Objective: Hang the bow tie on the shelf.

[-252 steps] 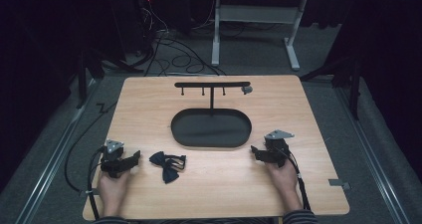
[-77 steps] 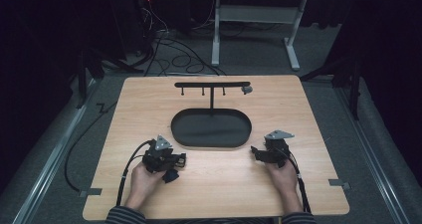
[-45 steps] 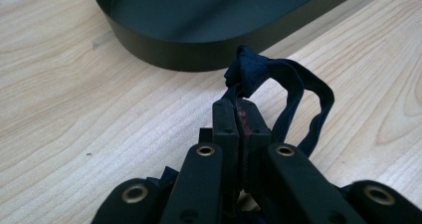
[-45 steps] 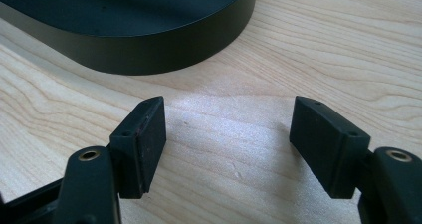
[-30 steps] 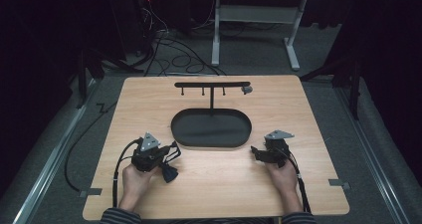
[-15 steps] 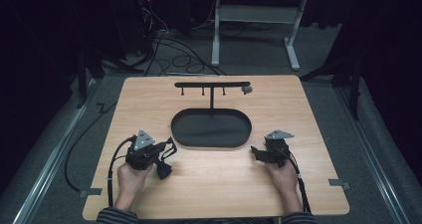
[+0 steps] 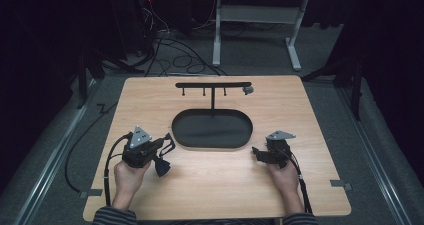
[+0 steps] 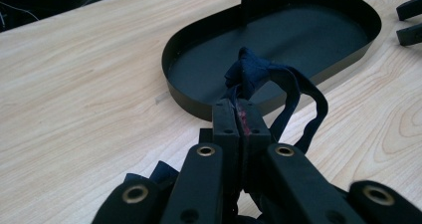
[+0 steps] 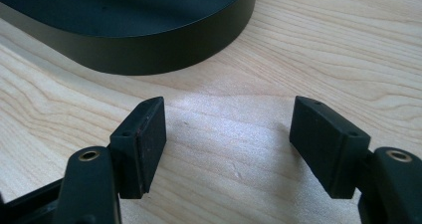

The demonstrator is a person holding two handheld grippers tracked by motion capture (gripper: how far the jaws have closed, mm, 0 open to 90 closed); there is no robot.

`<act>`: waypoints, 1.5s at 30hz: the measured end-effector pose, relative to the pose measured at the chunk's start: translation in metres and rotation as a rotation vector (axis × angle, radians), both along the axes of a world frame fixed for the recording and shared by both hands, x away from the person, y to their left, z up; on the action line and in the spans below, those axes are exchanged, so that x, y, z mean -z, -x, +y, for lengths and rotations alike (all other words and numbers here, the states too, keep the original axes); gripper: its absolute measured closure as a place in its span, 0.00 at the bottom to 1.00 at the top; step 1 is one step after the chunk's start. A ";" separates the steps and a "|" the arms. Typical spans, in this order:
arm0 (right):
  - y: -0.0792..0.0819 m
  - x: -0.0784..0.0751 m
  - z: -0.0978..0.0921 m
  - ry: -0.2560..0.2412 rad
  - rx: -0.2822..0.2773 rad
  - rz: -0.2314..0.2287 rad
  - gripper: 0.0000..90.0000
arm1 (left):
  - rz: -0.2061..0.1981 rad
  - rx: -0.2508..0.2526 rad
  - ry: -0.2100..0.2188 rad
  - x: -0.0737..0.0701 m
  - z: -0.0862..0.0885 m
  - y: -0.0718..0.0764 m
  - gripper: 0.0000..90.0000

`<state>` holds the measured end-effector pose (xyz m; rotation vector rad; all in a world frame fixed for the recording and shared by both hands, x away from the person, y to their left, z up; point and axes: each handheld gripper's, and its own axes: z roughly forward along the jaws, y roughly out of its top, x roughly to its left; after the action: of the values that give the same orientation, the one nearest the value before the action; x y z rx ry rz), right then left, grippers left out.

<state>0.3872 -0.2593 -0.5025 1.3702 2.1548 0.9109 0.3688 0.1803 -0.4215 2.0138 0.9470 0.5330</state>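
Observation:
A dark navy bow tie (image 8: 251, 72) with a loop of strap is pinched in my left gripper (image 8: 240, 109), whose jaws are shut on its middle. In the high view the left gripper (image 7: 162, 145) sits at the table's front left, with the bow tie (image 7: 162, 166) drooping below its jaws toward the wood. Just beyond lies a black oval tray (image 7: 212, 131) with a T-shaped hook stand (image 7: 213, 85) rising from its far side. My right gripper (image 9: 229, 134) rests open on the table, nothing between its jaws, close to the tray (image 9: 149, 40) wall.
In the high view the right gripper (image 7: 257, 153) lies front right of the tray. The wooden table (image 7: 220, 185) has bare room along its front. A small grey piece (image 7: 247, 90) hangs at the stand's right end. Cables run over the floor behind.
The bow tie lay loose on the table at first. My left gripper went right to it, shut on it, and has drawn back left with it raised. The right gripper has stayed put.

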 end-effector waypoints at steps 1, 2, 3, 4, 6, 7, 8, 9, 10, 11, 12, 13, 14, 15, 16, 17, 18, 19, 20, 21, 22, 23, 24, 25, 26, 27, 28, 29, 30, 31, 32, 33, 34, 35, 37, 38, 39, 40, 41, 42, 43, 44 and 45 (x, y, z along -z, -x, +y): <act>0.000 0.000 0.000 -0.001 0.000 0.000 0.36 | 0.001 0.001 -0.004 -0.002 0.000 0.000 0.98; 0.000 0.000 0.000 0.000 0.000 0.000 0.36 | -0.002 -0.001 -0.001 -0.003 0.000 0.000 0.98; 0.000 0.000 0.000 -0.001 0.000 0.000 0.36 | -0.005 0.001 -0.002 -0.004 0.000 0.000 0.98; 0.000 0.000 0.000 -0.002 -0.001 0.000 0.36 | -0.006 0.000 0.000 -0.006 -0.001 0.000 0.98; 0.000 0.000 0.000 -0.002 0.000 -0.001 0.36 | -0.004 -0.001 0.003 -0.008 -0.001 -0.001 0.98; 0.000 0.000 0.000 -0.001 -0.001 -0.001 0.36 | -0.005 0.001 0.003 -0.009 -0.002 -0.002 0.98; 0.000 0.000 0.000 -0.001 -0.001 -0.001 0.36 | -0.004 -0.001 0.005 -0.010 -0.003 -0.002 0.98; 0.000 0.000 0.000 -0.002 -0.001 0.000 0.35 | -0.008 0.001 0.002 -0.011 -0.003 -0.002 0.98; 0.000 0.000 0.000 -0.002 -0.001 0.000 0.35 | -0.007 0.001 0.001 -0.012 -0.004 -0.002 0.98; 0.000 0.000 0.000 -0.002 -0.001 0.000 0.35 | -0.009 0.000 0.003 -0.013 -0.005 -0.002 0.98; 0.000 0.000 -0.001 -0.002 -0.003 -0.001 0.35 | -0.008 0.001 0.001 -0.015 -0.006 -0.002 0.98; 0.000 0.000 -0.001 -0.003 -0.003 0.000 0.35 | -0.012 0.001 0.000 -0.016 -0.006 -0.002 0.98; 0.000 0.000 -0.001 -0.003 -0.003 0.000 0.35 | -0.017 -0.001 0.002 -0.017 -0.007 -0.002 0.98; 0.000 0.000 -0.001 -0.006 -0.001 0.002 0.35 | -0.013 0.001 0.001 -0.019 -0.007 -0.002 0.98; 0.000 0.000 -0.001 -0.006 -0.001 0.002 0.35 | -0.017 -0.001 0.001 -0.020 -0.008 -0.002 0.98; 0.000 0.000 -0.001 -0.006 -0.001 0.002 0.35 | -0.019 -0.003 0.002 -0.022 -0.008 -0.002 0.98; 0.000 0.000 -0.001 -0.006 -0.002 0.002 0.35 | -0.023 -0.004 0.001 -0.023 -0.009 -0.002 0.98; 0.000 0.000 -0.001 -0.006 -0.002 0.002 0.35 | -0.025 -0.003 -0.001 -0.025 -0.009 -0.001 0.98; 0.000 0.000 -0.001 -0.007 -0.003 0.002 0.35 | -0.030 -0.004 0.000 -0.026 -0.009 -0.001 0.98; 0.000 0.000 -0.001 -0.007 -0.004 0.002 0.36 | -0.031 -0.003 0.004 -0.028 -0.009 -0.001 0.98; 0.000 0.000 -0.001 -0.005 -0.007 0.000 0.35 | -0.033 -0.004 0.006 -0.029 -0.009 -0.001 0.98; 0.000 0.000 -0.001 -0.005 -0.007 0.000 0.35 | -0.035 -0.004 0.010 -0.030 -0.009 -0.001 0.98; 0.000 0.000 -0.001 -0.005 -0.007 0.000 0.35 | -0.036 -0.002 0.011 -0.031 -0.009 -0.001 0.98; 0.000 0.000 -0.001 -0.005 -0.007 0.001 0.35 | -0.036 -0.004 0.014 -0.032 -0.009 -0.001 0.98; 0.000 0.000 -0.001 -0.005 -0.007 0.001 0.35 | -0.039 -0.005 0.012 -0.033 -0.009 -0.002 0.98; 0.000 0.000 -0.001 -0.007 -0.005 0.002 0.36 | -0.037 -0.006 0.014 -0.033 -0.009 -0.001 0.98; 0.000 0.000 -0.001 -0.006 -0.007 0.001 0.35 | -0.037 -0.007 0.017 -0.034 -0.009 -0.002 0.98; 0.000 0.000 -0.001 -0.007 -0.004 0.002 0.35 | -0.038 -0.006 0.023 -0.034 -0.009 -0.002 0.98; 0.000 0.000 -0.001 -0.007 -0.005 0.002 0.35 | -0.034 -0.006 0.024 -0.035 -0.008 -0.002 0.98; 0.000 0.000 -0.001 -0.006 -0.007 0.001 0.35 | -0.037 -0.007 0.024 -0.036 -0.009 -0.003 0.98; 0.000 0.000 -0.001 -0.005 -0.007 0.001 0.36 | -0.037 -0.007 0.028 -0.037 -0.009 -0.003 0.98; 0.000 0.000 -0.001 -0.005 -0.007 0.001 0.35 | -0.036 -0.005 0.031 -0.037 -0.009 -0.003 0.98; 0.000 0.000 -0.001 -0.005 -0.007 0.001 0.35 | -0.035 -0.002 0.032 -0.038 -0.009 -0.004 0.98; 0.000 0.000 -0.001 -0.005 -0.007 0.001 0.36 | -0.036 0.000 0.037 -0.039 -0.010 -0.004 0.98; 0.000 0.000 -0.001 -0.005 -0.007 0.001 0.36 | -0.038 0.001 0.041 -0.042 -0.012 -0.006 0.98; 0.000 0.000 -0.001 -0.005 -0.007 0.001 0.36 | -0.040 0.002 0.044 -0.042 -0.012 -0.006 0.98; 0.000 0.000 -0.001 -0.005 -0.007 0.001 0.36 | -0.038 0.003 0.050 -0.044 -0.013 -0.007 0.98; 0.000 0.000 -0.001 -0.006 -0.007 0.001 0.35 | -0.037 0.001 0.052 -0.045 -0.014 -0.008 0.98; 0.000 0.000 -0.001 -0.007 -0.005 0.002 0.35 | -0.037 0.002 0.050 -0.045 -0.015 -0.009 0.98; 0.000 0.000 -0.001 -0.008 -0.005 0.002 0.35 | -0.037 0.001 0.048 -0.046 -0.017 -0.010 0.98; 0.000 0.000 -0.001 -0.008 -0.005 0.002 0.36 | -0.038 0.002 0.045 -0.047 -0.018 -0.011 0.98; 0.000 0.000 -0.001 -0.009 -0.005 0.003 0.36 | -0.039 0.002 0.043 -0.048 -0.019 -0.011 0.98; 0.000 0.000 -0.001 -0.011 -0.004 0.003 0.35 | -0.039 0.002 0.039 -0.049 -0.021 -0.012 0.98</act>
<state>0.3871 -0.2604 -0.5024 1.3736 2.1593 0.9236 0.3810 0.1593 -0.3724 1.9627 0.9246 0.5469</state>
